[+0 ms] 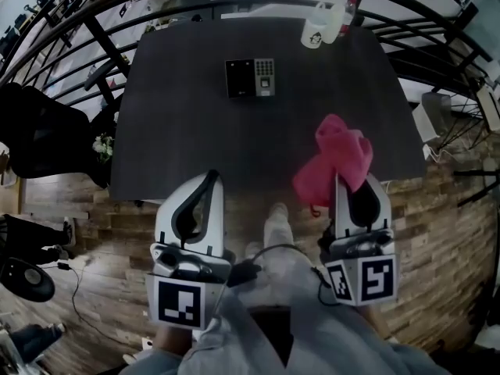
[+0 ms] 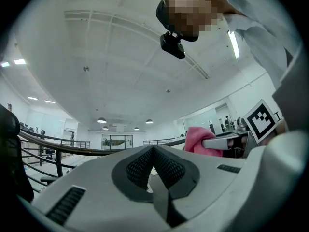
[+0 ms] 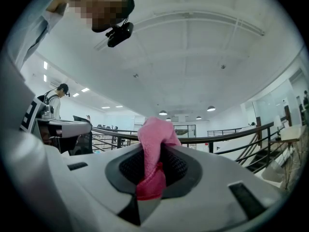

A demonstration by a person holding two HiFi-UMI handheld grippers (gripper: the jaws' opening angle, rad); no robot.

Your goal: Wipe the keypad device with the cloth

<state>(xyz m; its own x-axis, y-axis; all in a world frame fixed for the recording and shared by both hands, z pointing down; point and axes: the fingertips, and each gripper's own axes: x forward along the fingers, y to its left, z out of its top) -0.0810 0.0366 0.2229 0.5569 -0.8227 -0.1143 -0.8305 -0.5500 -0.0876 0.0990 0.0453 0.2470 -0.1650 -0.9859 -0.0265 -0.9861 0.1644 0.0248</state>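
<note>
The right gripper (image 1: 353, 184) has its jaws closed on the pink cloth (image 1: 337, 153), over the near edge of the dark table (image 1: 180, 123). The left gripper (image 1: 208, 180) has its jaws pressed together with nothing between them. The keypad device (image 1: 251, 77) lies flat on the table's far part, well apart from both grippers.

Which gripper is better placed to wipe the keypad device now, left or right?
Right. The right gripper holds the pink cloth; the left gripper is shut on nothing. The keypad device lies ahead on the table, untouched.
</note>
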